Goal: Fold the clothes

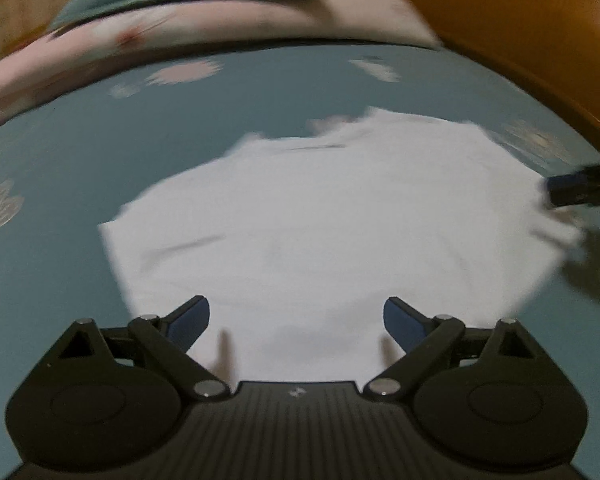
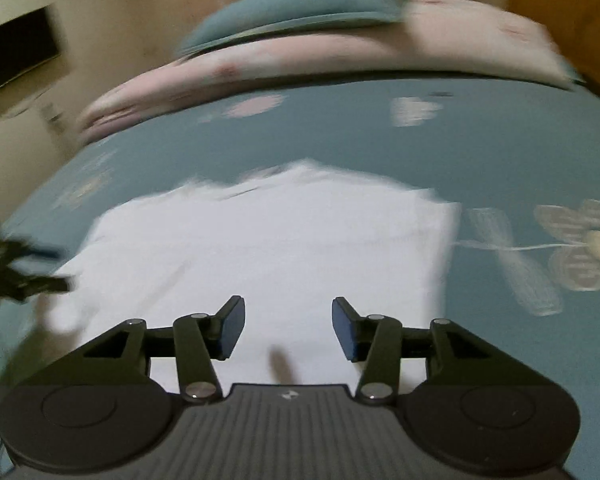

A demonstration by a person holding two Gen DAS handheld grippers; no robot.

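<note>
A teal flowered bed carries a white garment, apparently folded, and pink bedding.

Both blurred wrist views look down, seemingly close, sharing the white garment.

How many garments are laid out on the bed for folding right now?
1: a white garment lies spread on the blue sheet, just ahead of both open hand-held grippers. Others could sit outside these blurred views.

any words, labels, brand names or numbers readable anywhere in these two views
No readable text anywhere.
Left claw body: a small pale mark, a logo shape, not letters.
Right claw body: the same small mark, no letters.
White shirt: plain, no print visible.
Blue bedsheet: flower pattern only, blurred.
</note>
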